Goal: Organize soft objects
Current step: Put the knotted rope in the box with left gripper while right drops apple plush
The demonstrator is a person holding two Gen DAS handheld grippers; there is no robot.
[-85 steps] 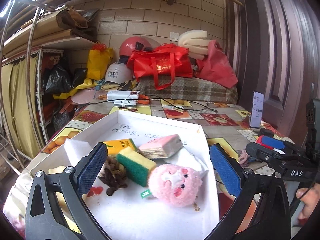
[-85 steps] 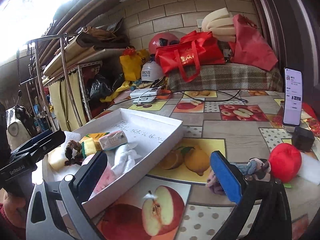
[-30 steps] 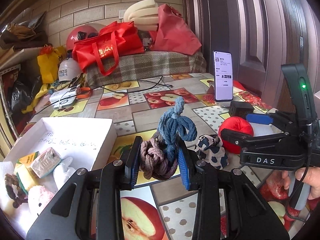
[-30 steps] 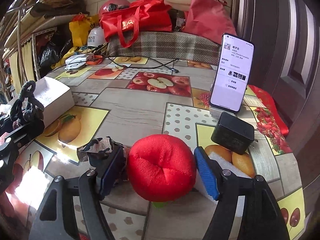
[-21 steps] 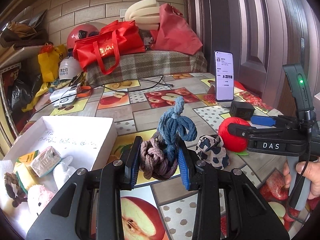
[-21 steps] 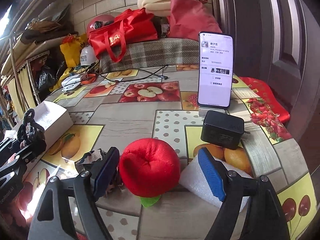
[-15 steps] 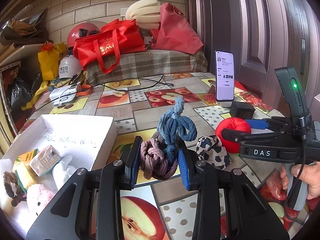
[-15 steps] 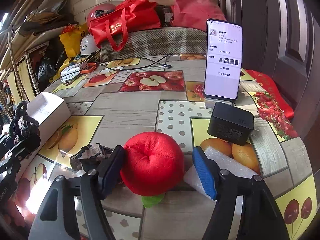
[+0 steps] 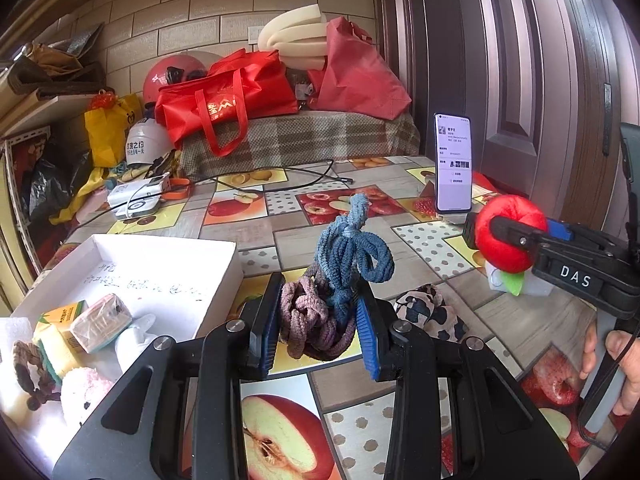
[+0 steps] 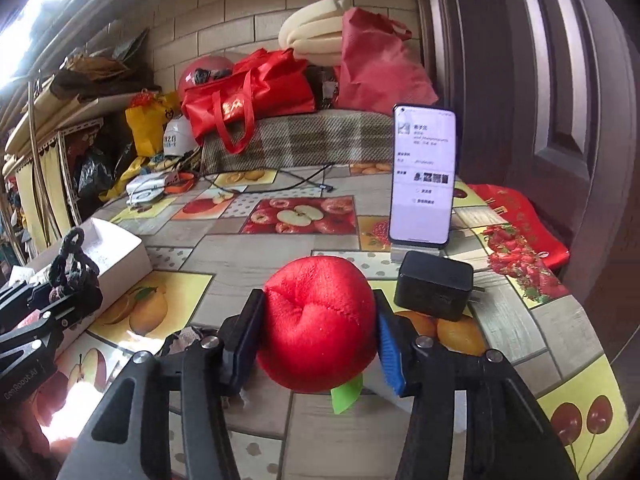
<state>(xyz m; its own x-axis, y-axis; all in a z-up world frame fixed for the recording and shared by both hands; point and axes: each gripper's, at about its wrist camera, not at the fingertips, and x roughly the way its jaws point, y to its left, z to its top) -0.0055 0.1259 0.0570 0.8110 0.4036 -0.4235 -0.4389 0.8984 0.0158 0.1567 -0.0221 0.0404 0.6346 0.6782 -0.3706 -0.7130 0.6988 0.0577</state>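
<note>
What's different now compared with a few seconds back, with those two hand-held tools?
The right tool closed on the red plush apple and lifted it off the table. The left tool, open over the white box earlier, moved right and gripped the bundle of hair ties. The spotted scrunchie and phone stayed put.

Each black hand-held gripper (image 9: 318, 330) has blue pads (image 9: 367, 334), silver screws and white "DAS" lettering.

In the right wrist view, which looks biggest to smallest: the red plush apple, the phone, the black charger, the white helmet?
1. Red plush apple, but it is nearest the camera, so inflated.
2. Phone.
3. Black charger.
4. White helmet, far back, so its true size is unsure.
</note>
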